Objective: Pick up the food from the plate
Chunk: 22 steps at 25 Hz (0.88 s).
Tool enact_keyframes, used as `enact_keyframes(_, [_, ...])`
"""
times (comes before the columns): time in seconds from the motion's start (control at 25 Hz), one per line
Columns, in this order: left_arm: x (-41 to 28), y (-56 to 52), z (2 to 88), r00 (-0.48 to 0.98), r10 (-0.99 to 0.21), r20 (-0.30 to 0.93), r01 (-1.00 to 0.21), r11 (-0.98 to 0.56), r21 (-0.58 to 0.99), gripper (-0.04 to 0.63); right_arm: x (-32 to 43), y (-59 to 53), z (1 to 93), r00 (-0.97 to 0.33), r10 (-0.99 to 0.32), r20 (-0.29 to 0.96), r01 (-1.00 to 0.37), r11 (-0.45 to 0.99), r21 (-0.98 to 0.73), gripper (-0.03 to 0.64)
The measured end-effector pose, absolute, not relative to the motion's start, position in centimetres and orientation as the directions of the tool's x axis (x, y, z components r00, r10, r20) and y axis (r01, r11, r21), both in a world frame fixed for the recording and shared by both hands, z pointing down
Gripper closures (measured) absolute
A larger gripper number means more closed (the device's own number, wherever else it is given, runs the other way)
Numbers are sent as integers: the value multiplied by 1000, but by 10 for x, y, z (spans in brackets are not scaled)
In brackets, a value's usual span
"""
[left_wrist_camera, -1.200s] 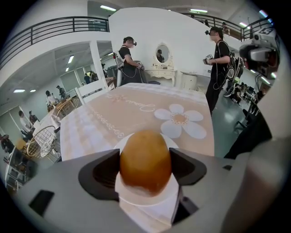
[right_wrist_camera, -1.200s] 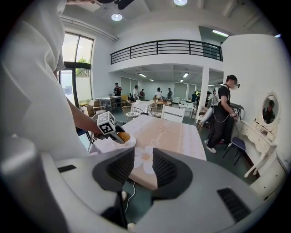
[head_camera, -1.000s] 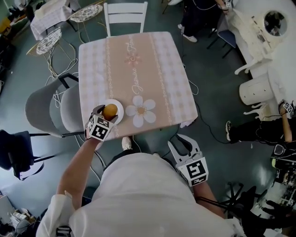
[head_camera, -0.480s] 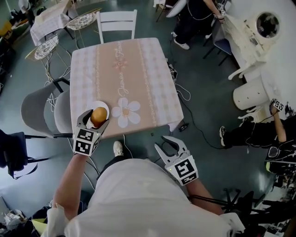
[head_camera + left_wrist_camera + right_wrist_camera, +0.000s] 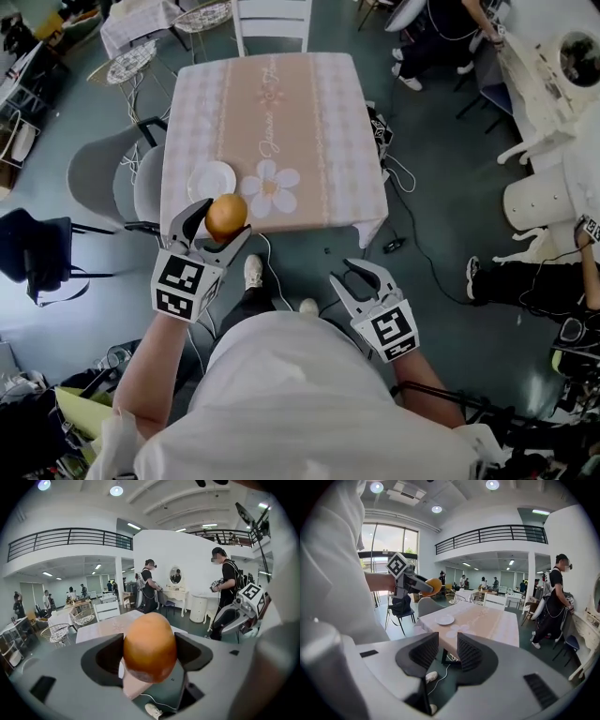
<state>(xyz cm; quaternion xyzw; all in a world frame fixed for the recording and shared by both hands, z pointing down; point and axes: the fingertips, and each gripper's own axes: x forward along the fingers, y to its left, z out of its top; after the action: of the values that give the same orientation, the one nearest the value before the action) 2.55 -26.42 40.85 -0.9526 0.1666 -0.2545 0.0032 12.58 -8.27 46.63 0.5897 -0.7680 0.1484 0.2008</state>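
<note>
A round orange piece of food (image 5: 226,216) sits between the jaws of my left gripper (image 5: 221,223), which is shut on it and holds it in the air just past the table's near edge. In the left gripper view the food (image 5: 149,646) fills the gap between the jaws. The white plate (image 5: 212,180) lies bare on the near left corner of the table (image 5: 281,103). My right gripper (image 5: 361,281) hangs low by the person's body, away from the table, its jaws a narrow gap apart with nothing between them (image 5: 447,653). The plate (image 5: 444,619) also shows in the right gripper view.
A pink tablecloth with a flower print (image 5: 270,186) covers the table. A white chair (image 5: 272,17) stands at the far side and a grey chair (image 5: 103,169) at the left. Cables (image 5: 398,178) lie on the floor at the right. Other people (image 5: 149,590) stand further off.
The left gripper has lifted the orange food off the plate and drawn it back past the table's edge. The plate is now bare. The right gripper has stayed low.
</note>
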Motion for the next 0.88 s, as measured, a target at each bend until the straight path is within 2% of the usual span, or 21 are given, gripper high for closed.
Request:
enact_keyframes(0.28, [18,-195,377,823,-338,457,-332,-938,-95,242,124,-50,467,-279,-838,469,-946,323,14,486])
enact_keyframes(0.88, [10,-121,364,821,-358,443,-358,-930,-89,242,115,-6,468,-325,-830,453,-923,383,39,548])
